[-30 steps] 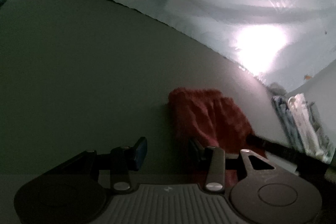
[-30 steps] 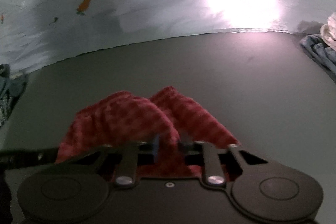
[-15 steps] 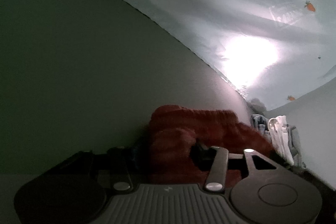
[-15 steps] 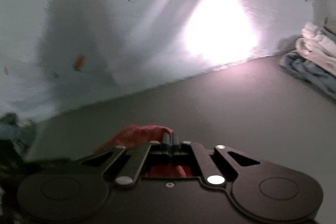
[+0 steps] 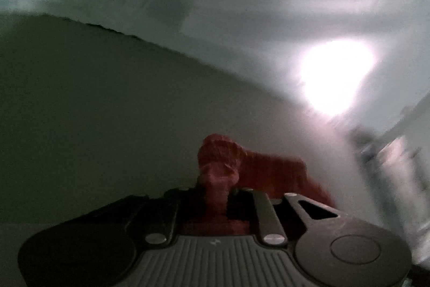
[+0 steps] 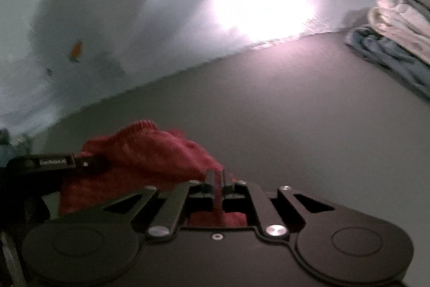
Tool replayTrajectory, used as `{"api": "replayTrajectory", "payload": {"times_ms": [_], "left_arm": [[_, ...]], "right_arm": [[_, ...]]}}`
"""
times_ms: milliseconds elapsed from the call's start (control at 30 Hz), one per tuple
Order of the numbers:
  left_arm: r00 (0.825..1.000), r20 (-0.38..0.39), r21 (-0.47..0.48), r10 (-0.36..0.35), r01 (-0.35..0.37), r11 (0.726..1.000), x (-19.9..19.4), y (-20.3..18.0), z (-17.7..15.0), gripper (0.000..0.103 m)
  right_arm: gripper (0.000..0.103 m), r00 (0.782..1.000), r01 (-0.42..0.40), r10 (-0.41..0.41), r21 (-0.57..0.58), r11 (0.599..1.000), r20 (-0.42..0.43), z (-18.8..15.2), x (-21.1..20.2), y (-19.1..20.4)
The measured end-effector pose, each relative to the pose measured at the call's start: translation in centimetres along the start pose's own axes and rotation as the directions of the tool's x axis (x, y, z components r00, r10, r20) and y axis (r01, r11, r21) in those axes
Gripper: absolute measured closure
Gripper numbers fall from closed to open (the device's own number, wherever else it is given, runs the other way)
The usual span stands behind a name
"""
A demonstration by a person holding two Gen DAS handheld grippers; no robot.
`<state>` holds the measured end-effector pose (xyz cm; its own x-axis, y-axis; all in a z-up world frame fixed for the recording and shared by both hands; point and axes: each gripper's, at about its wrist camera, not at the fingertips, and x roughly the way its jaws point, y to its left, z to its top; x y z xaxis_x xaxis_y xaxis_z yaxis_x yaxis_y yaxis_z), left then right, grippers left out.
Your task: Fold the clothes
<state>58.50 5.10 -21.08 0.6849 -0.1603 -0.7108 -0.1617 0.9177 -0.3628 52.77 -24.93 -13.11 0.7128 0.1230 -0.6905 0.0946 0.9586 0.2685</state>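
Observation:
A red knitted garment [image 5: 250, 168] lies bunched on the dark grey table [image 5: 107, 112]. My left gripper [image 5: 216, 190] is shut on a fold of it, with red cloth bulging up between the fingers. In the right wrist view the same red garment [image 6: 145, 152] spreads to the left. My right gripper [image 6: 216, 179] is shut on its edge, with the cloth pinched between the closed fingers. The left gripper's body [image 6: 53, 162] shows at the left, on the garment's far side.
A pale sheet with carrot prints [image 6: 134, 18] hangs behind the table, with a bright glare spot. A stack of folded clothes, white on blue [image 6: 395, 31], sits at the right of the table; it shows blurred in the left wrist view [image 5: 397, 160].
My left gripper went from open beside the garment to shut on a fold of it. Both grippers have shifted, and the garment is gathered into a tighter bunch between them.

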Motion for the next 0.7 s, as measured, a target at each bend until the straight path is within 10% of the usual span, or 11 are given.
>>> {"api": "replayTrajectory", "payload": {"times_ms": [233, 500, 700], "left_arm": [[0.999, 0.032, 0.048, 0.032, -0.033, 0.998, -3.4, -0.2, -2.1, 0.047], [0.998, -0.039, -0.036, 0.043, -0.044, 0.998, -9.8, 1.2, -8.5, 0.046], [0.994, -0.109, -0.132, 0.025, -0.039, 0.991, -12.9, 2.3, -13.4, 0.046]], "right_arm": [[0.090, 0.997, 0.020, -0.015, 0.072, 0.997, -0.075, -3.0, -4.0, -5.3], [0.069, 0.982, -0.065, 0.095, 0.180, 0.981, -0.165, -7.9, -7.9, -8.0], [0.058, 0.979, -0.121, 0.121, 0.011, 0.993, -0.164, -9.4, -8.9, -7.0]]}}
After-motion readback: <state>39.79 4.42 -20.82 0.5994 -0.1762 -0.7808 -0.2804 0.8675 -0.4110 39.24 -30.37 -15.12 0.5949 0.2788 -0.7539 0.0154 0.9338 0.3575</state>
